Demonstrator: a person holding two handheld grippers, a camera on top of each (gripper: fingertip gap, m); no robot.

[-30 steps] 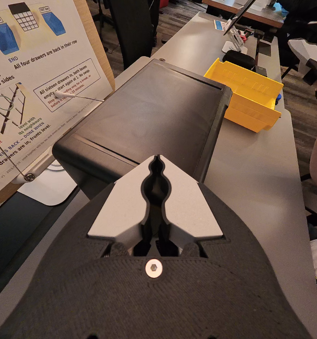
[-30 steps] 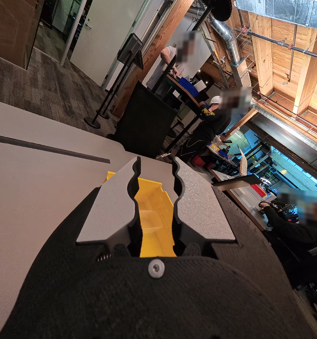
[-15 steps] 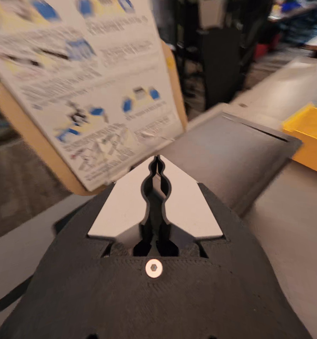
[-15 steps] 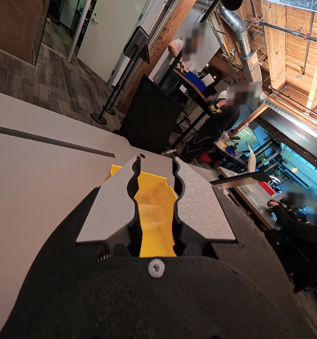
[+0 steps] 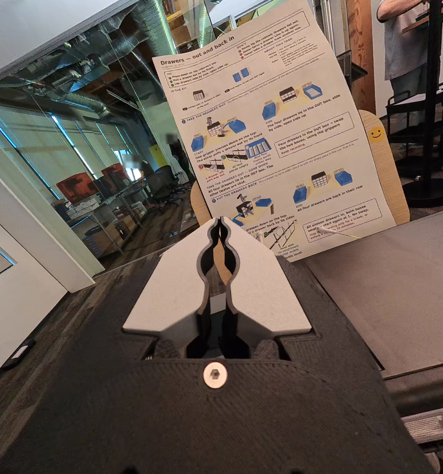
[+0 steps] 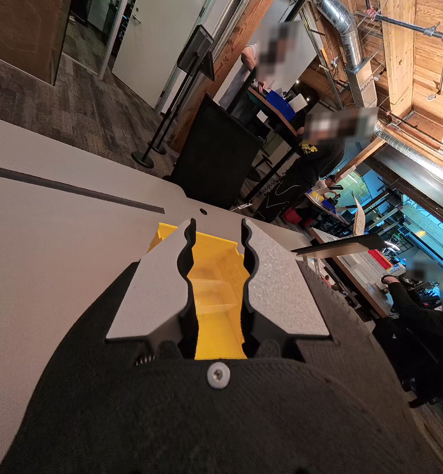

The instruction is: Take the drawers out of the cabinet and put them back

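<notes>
Left wrist view: my left gripper point(image 5: 219, 222), tips closed on nothing, faces one printed instruction sheet point(image 5: 274, 143) at 12 o'clock; the black cabinet point(image 5: 384, 289) top lies at 3 o'clock — seen only here. Right wrist view: my right gripper point(image 6: 218, 224), jaws parted and empty, hangs over one yellow bin point(image 6: 215, 277) on the grey table point(image 6: 48, 246), holding two clear drawers point(image 6: 212, 295) — seen only here.

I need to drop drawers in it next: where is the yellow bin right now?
In the right wrist view the yellow bin sits on the grey table, straight ahead between the open fingers of the right hand-held gripper. The left wrist view does not show it.
</notes>
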